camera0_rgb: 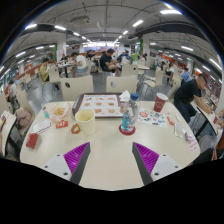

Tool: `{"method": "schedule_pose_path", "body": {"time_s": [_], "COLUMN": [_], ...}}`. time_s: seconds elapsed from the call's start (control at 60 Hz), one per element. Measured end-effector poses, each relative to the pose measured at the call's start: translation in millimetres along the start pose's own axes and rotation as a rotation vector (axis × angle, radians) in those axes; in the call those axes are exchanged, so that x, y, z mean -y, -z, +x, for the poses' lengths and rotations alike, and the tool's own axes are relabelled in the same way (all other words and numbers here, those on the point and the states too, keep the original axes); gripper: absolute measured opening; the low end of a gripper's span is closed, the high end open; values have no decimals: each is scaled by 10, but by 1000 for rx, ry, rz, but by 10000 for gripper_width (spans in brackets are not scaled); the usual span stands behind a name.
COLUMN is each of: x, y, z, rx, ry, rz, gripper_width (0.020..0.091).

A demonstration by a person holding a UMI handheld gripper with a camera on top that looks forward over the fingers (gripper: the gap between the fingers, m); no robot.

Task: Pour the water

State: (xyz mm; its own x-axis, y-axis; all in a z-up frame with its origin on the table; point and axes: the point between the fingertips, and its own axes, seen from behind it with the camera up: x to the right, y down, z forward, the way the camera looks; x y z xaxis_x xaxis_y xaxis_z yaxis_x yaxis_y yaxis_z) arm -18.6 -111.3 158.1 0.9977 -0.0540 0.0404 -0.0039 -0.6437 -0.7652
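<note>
Gripper [110, 160] wide open over a pale table [108, 150], nothing between its fingers; pink pads [76, 155] facing inward at 7 and 5 o'clock.

Beyond the fingers, at about 12 o'clock and slightly right: a clear bottle [128, 114] with a blue cap, upright on a red coaster [127, 130]. Well apart from both fingers.

At 11 o'clock, left of the bottle: a pale yellow cup [85, 121], upright, near but not touching the bottle. Just left of the cup, a small dark-and-orange item [74, 128], too small to tell.

Farther left, toward 10 o'clock: small red packets [61, 124] and a red item [32, 140] by the table edge.

Straight ahead, behind cup and bottle: a white tray [102, 104] with a pattern of red spots.

At 1 to 2 o'clock: a red cup [160, 102] and a patterned plate [146, 116] beside it.

Seated at the right end of the table, around 2 o'clock: a person in dark clothing [187, 95], leaning toward the table.

Beyond the table: a big hall with more tables, seated people and rows of ceiling lights.
</note>
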Motion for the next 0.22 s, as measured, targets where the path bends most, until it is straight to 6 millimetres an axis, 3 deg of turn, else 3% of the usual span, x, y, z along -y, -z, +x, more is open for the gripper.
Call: {"method": "schedule_pose_path", "body": {"time_s": [0.217], "x": [-25], "y": [17], "z": [-19], "rx": [-9], "ry": [12], "rz": [-9], "gripper_width": [849]}}
